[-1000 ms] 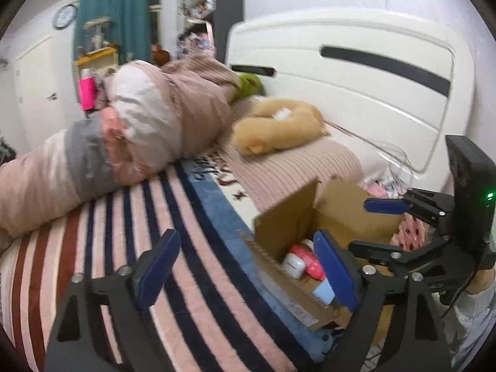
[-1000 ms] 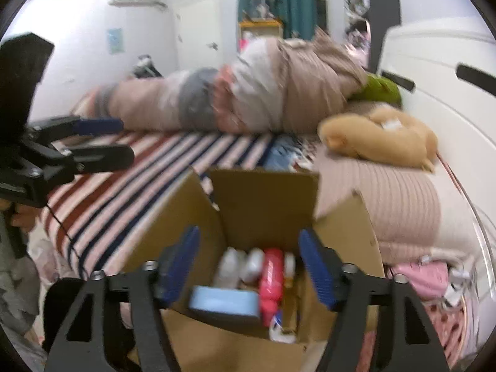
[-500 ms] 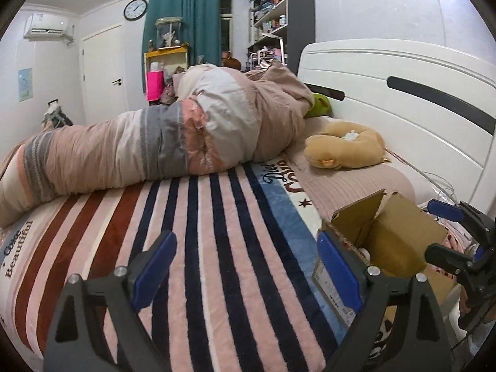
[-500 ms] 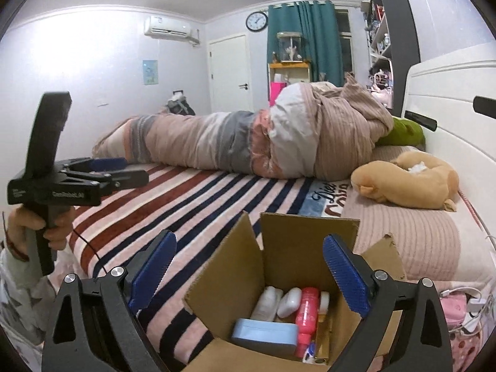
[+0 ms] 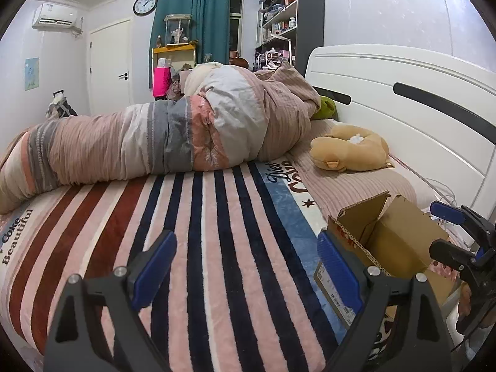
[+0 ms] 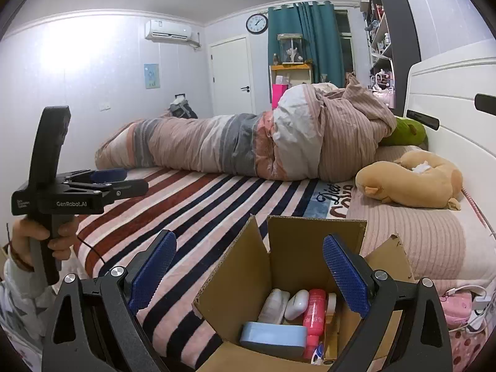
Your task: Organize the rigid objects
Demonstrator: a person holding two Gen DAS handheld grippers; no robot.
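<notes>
An open cardboard box (image 6: 297,248) stands on the bed's near edge; it also shows in the left wrist view (image 5: 400,241). Inside lie a pale blue case (image 6: 272,336), a red bottle (image 6: 314,313) and white bottles (image 6: 296,303). My right gripper (image 6: 248,276) is open and empty, just above and in front of the box; it shows from the left wrist view (image 5: 449,232). My left gripper (image 5: 245,266) is open and empty over the striped blanket (image 5: 198,248), left of the box; the right wrist view shows it (image 6: 124,179) in a hand.
A rolled quilt (image 5: 173,136) lies across the far side of the bed. A tan plush toy (image 5: 350,148) and green plush (image 6: 406,131) lie by the white headboard (image 5: 403,99). Pink cloth and cables (image 6: 465,307) lie right of the box.
Both grippers have pulled back and up from the box. The left one has swung left, over the striped blanket. Both stay open and empty.
</notes>
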